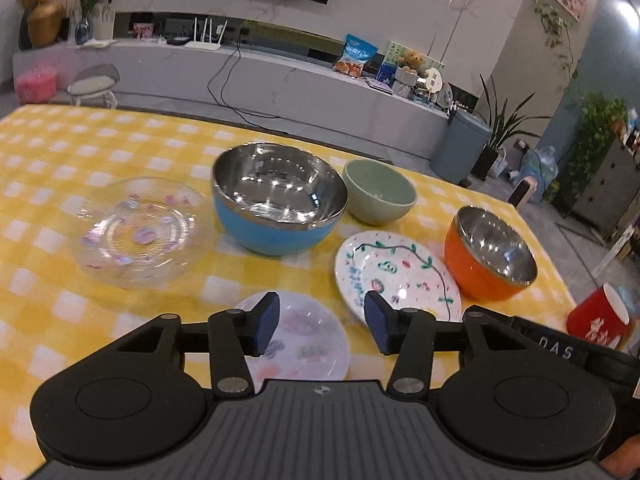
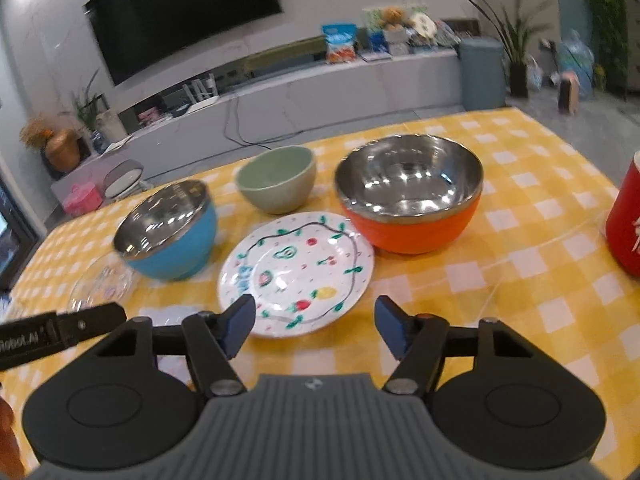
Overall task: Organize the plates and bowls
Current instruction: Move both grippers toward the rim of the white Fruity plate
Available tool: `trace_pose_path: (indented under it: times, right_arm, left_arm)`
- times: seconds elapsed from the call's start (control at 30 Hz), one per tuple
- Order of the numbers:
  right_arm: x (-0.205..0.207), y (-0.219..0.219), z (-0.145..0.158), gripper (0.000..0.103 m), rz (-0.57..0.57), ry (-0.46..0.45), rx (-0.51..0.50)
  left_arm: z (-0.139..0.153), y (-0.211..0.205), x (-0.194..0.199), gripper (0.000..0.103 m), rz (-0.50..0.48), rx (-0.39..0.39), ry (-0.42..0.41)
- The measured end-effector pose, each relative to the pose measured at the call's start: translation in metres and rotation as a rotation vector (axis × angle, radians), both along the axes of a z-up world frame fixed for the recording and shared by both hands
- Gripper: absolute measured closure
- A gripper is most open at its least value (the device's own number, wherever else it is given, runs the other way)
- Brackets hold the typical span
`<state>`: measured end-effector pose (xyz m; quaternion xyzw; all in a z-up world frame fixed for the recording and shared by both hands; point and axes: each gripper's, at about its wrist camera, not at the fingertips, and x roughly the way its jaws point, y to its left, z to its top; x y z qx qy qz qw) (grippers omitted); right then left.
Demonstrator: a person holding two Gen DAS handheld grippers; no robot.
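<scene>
On the yellow checked cloth stand a blue steel-lined bowl (image 1: 276, 208) (image 2: 168, 232), a pale green bowl (image 1: 378, 192) (image 2: 276, 184) and an orange steel-lined bowl (image 1: 488, 256) (image 2: 408, 196). A white plate painted with fruit and vines (image 1: 396, 276) (image 2: 296, 272) lies between them. A clear glass plate (image 1: 140, 232) (image 2: 102, 284) lies to the left, and a small frosted plate (image 1: 304, 340) sits nearest. My left gripper (image 1: 322, 322) hovers open over the frosted plate, holding nothing. My right gripper (image 2: 316, 322) is open at the painted plate's near edge, with nothing between its pads.
A red mug (image 1: 600, 316) (image 2: 626, 228) stands at the table's right side. The other gripper's black body (image 2: 60, 332) shows at the left of the right wrist view. Beyond the table's far edge are a TV console, a stool and a grey bin.
</scene>
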<state>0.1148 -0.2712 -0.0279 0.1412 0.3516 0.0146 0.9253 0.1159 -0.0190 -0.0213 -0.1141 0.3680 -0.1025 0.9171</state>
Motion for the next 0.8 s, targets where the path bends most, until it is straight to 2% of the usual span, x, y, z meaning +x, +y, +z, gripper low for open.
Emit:
trace_pose_path:
  times: [0.07,0.13,0.2,0.33,0.47,0.8]
  right_arm:
    - [0.010,-0.010,-0.005,0.045,-0.033,0.014,0.059]
    - [0.016,-0.017,-0.012,0.047,-0.061,0.024,0.110]
    - [0.020,-0.020,-0.018,0.053,-0.075,0.034,0.123]
    - [0.029,-0.026,-0.026,0.056,-0.102,0.051,0.132]
    - [0.041,-0.034,-0.029,0.066,-0.127,0.035,0.151]
    - [0.061,-0.046,-0.044,0.071,-0.154,0.053,0.171]
  left_arm:
    - [-0.005,-0.004,0.009,0.044,-0.005,0.003,-0.003]
    - [-0.011,-0.007,0.016,0.044,-0.013,0.010,-0.002]
    - [-0.017,-0.011,0.025,0.044,-0.021,0.005,0.008]
    - [-0.026,-0.016,0.040,0.044,-0.024,-0.015,0.022]
    - [-0.031,-0.025,0.050,0.044,-0.043,-0.012,0.028]
    - [-0.045,-0.033,0.070,0.044,-0.045,-0.029,0.074]
